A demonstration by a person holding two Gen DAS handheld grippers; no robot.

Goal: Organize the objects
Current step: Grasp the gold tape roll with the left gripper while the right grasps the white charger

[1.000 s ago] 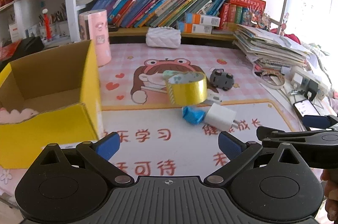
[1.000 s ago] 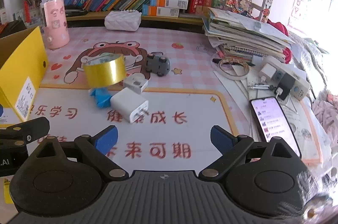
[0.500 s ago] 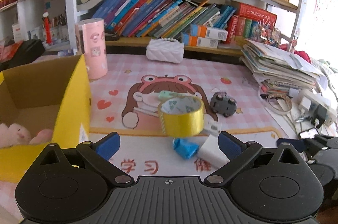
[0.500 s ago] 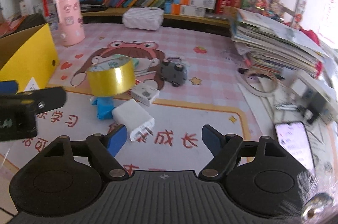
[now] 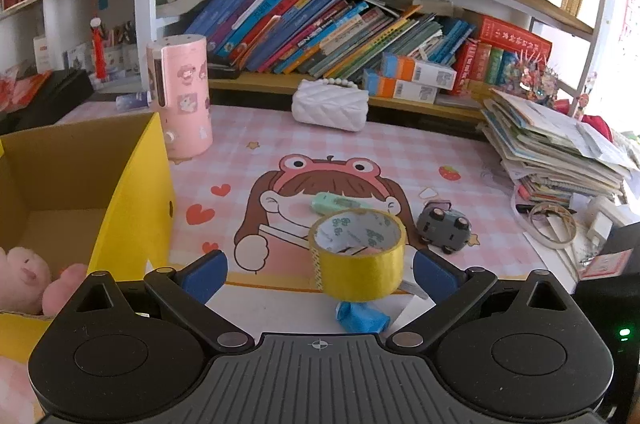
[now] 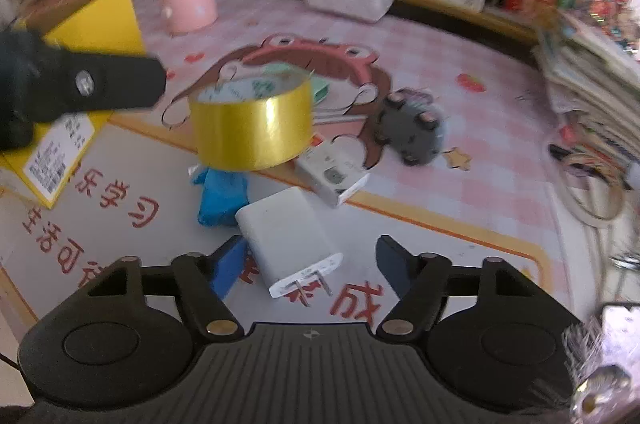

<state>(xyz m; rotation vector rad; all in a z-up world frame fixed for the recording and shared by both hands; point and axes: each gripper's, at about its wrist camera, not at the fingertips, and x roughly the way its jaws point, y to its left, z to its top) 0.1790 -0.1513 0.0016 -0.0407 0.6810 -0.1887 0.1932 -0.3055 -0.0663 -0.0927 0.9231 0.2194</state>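
White charger (image 6: 288, 236) prongs face right gripper (image 6: 310, 260); jaws closing, not yet gripping

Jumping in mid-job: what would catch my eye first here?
The shiny yellow tape roll stands mid-mat over a blue wrapper. The white charger lies between the right gripper jaws, untouched. An open yellow box sits left, a pink plush toy inside.

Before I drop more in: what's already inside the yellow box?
In the yellow box, a pink plush toy lies at the near corner on bare cardboard floor. The near wall hides the rest.
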